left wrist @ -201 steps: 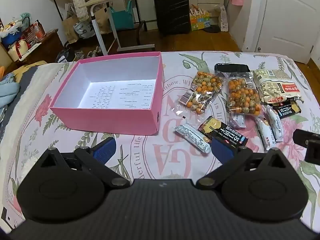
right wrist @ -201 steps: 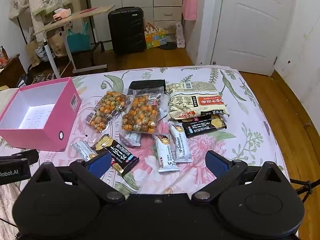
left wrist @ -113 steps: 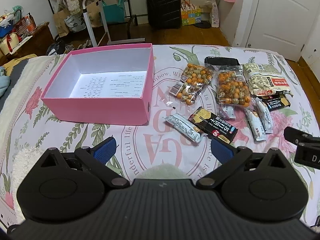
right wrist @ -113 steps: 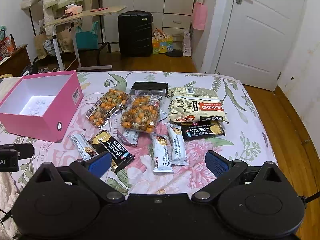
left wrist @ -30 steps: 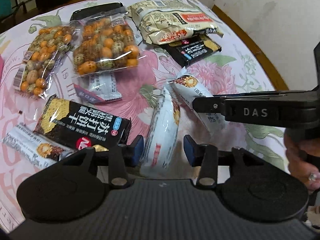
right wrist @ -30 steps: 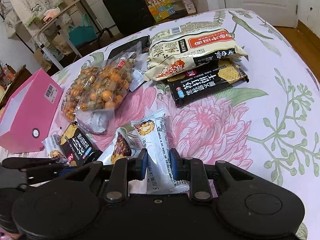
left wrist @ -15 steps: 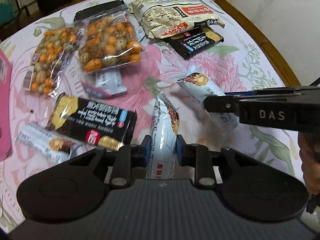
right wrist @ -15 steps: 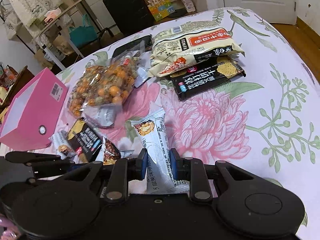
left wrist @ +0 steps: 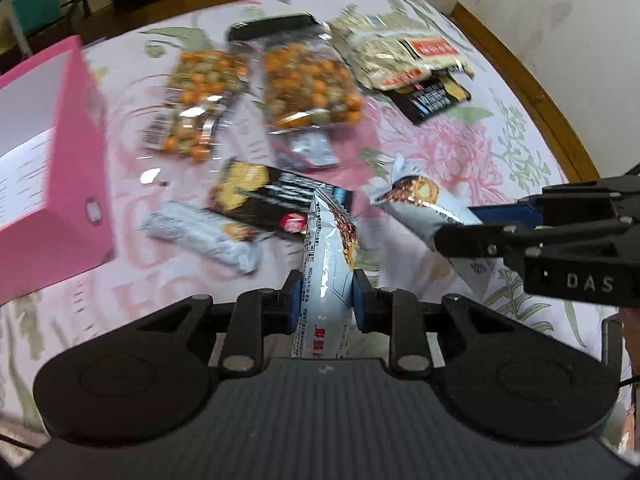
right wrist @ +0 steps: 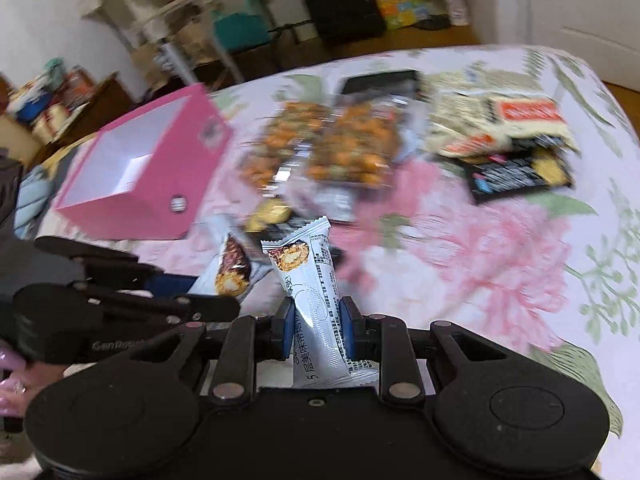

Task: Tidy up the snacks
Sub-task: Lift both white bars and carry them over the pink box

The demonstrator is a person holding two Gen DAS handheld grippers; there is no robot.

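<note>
The left gripper (left wrist: 325,296) is clenched on a white foil-wrapped snack bar (left wrist: 326,280), its blue pads pressing both sides of the wrapper, which sticks out forward and upward beyond the fingertips. The right gripper (right wrist: 316,330) likewise grasps a second white foil snack bar with black printed text (right wrist: 316,304), held upright between its blue pads. The two grippers sit side by side above the floral bedspread (right wrist: 500,272). Ahead and to the left of both stands an open pink cardboard box (left wrist: 76,184). Ahead of the left gripper lie a black-and-gold cracker packet (left wrist: 264,196), another white bar (left wrist: 200,236) and two clear bags of orange and green coated nuts (left wrist: 308,84), all blurred.
</note>
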